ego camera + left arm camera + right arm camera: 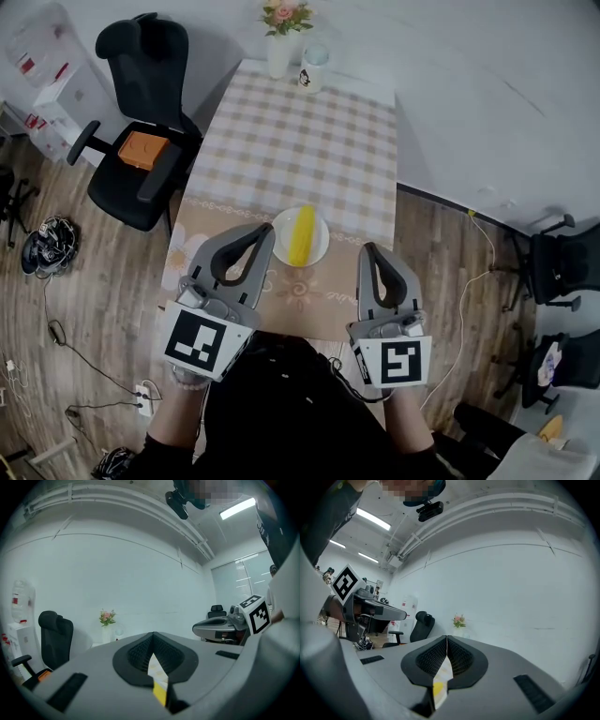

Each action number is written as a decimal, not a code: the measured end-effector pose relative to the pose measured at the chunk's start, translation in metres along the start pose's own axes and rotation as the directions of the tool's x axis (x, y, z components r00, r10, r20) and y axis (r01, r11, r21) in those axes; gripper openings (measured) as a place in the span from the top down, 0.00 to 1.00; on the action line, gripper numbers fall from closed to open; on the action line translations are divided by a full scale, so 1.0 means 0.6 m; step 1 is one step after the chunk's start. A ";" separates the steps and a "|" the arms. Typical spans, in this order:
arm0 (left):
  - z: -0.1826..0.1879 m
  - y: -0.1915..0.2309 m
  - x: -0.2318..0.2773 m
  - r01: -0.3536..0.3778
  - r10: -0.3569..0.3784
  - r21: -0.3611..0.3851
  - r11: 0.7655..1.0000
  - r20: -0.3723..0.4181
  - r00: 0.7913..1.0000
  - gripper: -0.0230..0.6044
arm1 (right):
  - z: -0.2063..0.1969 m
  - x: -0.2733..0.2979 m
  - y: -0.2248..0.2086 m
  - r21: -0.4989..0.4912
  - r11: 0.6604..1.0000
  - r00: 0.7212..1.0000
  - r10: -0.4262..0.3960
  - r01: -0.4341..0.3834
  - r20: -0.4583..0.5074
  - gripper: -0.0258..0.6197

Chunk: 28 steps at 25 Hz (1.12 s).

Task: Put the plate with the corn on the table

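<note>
The plate [320, 246] with the corn [301, 234] lies on the table [291, 131], near its 6 o'clock edge. Your left claw [264, 232] is at the plate's 9 o'clock, just beside the rim. Your right claw [367, 250] is at its 3 o'clock, a little apart. The 2 claws are pressed together and pinch nothing.

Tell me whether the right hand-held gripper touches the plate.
Apart. The head view shows bare tablecloth between the right hand-held gripper and the plate.

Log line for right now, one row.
plate with corn: on table | left hand-held gripper: shut, empty | right hand-held gripper: shut, empty
</note>
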<state>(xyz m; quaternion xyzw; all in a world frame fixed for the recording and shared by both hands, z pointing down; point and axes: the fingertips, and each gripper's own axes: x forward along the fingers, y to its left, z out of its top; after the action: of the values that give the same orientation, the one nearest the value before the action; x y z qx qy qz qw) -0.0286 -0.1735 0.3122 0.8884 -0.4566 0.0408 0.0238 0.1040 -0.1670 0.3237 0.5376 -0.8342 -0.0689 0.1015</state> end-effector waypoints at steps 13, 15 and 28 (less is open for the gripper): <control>0.003 -0.014 0.004 0.037 -0.037 0.006 0.999 0.005 0.999 0.95 | 0.016 -0.004 0.001 -0.005 1.000 1.000 -0.013 0.013 0.023 0.90; 0.003 -0.022 0.007 0.037 -0.037 0.003 0.999 -0.003 0.999 0.95 | 0.016 -0.009 -0.005 -0.003 1.000 1.000 -0.013 0.013 0.023 0.90; 0.000 -0.007 0.001 0.030 -0.033 0.067 0.997 0.037 0.999 0.95 | 0.013 -0.008 -0.005 -0.003 1.000 0.999 -0.027 0.027 0.017 0.90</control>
<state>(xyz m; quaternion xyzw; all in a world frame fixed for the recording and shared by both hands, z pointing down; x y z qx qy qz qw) -0.0249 -0.1714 0.3122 0.8964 -0.4413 0.0389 -0.0139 0.1068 -0.1638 0.3153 0.5481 -0.8276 -0.0760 0.0943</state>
